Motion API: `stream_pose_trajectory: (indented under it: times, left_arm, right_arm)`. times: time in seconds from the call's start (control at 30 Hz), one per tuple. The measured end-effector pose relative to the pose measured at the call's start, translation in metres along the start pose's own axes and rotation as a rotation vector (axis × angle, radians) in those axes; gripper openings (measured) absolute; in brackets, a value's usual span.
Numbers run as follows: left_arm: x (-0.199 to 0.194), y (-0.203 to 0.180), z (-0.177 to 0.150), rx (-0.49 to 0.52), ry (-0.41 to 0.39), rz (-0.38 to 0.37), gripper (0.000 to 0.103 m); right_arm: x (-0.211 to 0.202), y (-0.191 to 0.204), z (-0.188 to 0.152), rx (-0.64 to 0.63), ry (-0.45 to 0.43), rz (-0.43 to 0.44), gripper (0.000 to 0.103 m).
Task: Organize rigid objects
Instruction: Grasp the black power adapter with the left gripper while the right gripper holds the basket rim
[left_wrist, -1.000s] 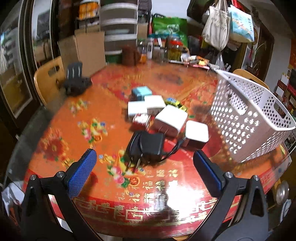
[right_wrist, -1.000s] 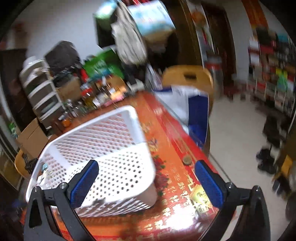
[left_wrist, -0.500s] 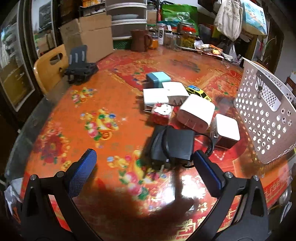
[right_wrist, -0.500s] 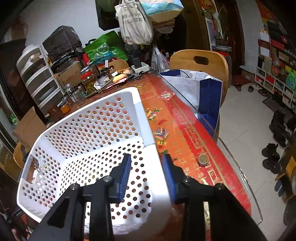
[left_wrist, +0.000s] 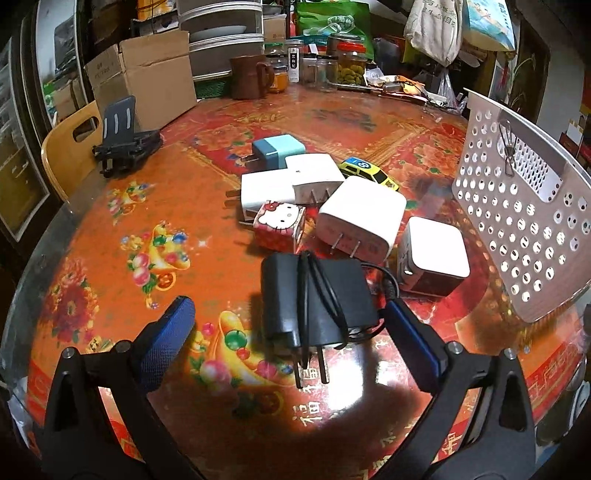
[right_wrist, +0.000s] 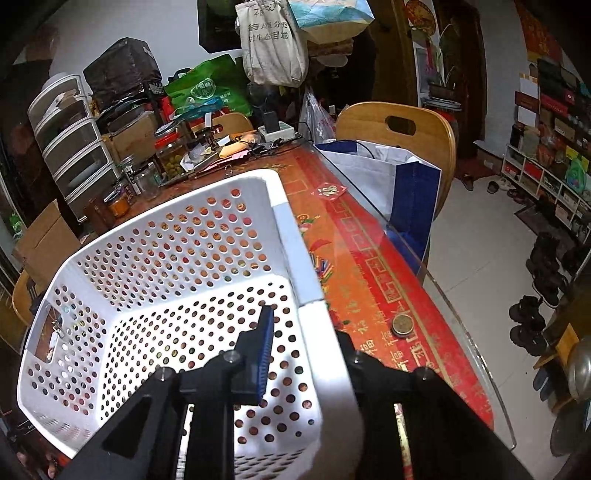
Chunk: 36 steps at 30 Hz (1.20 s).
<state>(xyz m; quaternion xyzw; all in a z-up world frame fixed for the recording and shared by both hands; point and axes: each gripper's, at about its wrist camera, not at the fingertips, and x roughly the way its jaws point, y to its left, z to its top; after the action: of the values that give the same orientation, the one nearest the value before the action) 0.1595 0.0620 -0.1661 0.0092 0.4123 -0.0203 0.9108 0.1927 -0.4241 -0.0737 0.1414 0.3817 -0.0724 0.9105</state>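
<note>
table border (left_wrist: 306, 417): 福 | red sticker (right_wrist: 328, 191): 福

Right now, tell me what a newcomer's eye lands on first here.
The red floral tabletop with a huddle of chargers at its middle: a Hello Kitty charger among white ones, and a black adapter lying between the open fingers of the left gripper. On the right, the right gripper pinches the white basket by its wall.

Lived-in home: dining table (left_wrist: 207, 258), food jars (left_wrist: 347, 62), shoes (right_wrist: 532, 325).
</note>
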Motion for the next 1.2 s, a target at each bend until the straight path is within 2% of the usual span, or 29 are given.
stream_pose_trajectory:
  times: [0.07, 0.1, 0.13, 0.23, 0.27, 0.47, 0.63, 0.87, 1.2]
  left_arm:
    - [0.001, -0.002, 0.001, 0.002, 0.007, -0.010, 0.092]
    - [0.002, -0.003, 0.001, 0.002, 0.010, -0.018, 0.083]
    - [0.003, -0.005, 0.002, 0.002, 0.013, -0.030, 0.080]
    - [0.003, -0.011, 0.005, 0.007, 0.013, -0.050, 0.057]
    - [0.002, -0.014, 0.005, 0.016, 0.007, -0.031, 0.054]
    - [-0.009, -0.016, 0.002, 0.033, -0.027, -0.001, 0.054]
    - [-0.030, -0.013, 0.010, 0.062, -0.077, 0.075, 0.054]
    - [-0.060, -0.010, 0.039, 0.097, -0.139, 0.158, 0.054]
    - [-0.087, -0.050, 0.096, 0.197, -0.213, 0.202, 0.054]
  right_arm:
    - [0.000, -0.001, 0.000, 0.006, -0.001, 0.003, 0.020]
    - [0.000, -0.001, -0.001, 0.007, -0.001, 0.005, 0.020]
    - [0.000, -0.001, -0.001, 0.007, -0.001, 0.006, 0.020]
    - [0.000, -0.001, -0.001, 0.008, 0.000, 0.007, 0.020]
    - [0.000, -0.001, -0.001, 0.008, 0.001, 0.007, 0.020]
    - [0.000, 0.000, 0.000, 0.002, 0.010, 0.005, 0.020]
    - [0.001, 0.001, 0.002, -0.002, 0.023, -0.005, 0.020]
    - [0.001, 0.003, 0.002, -0.021, 0.027, -0.003, 0.020]
    - [0.002, 0.002, 0.002, -0.026, 0.032, 0.018, 0.020]
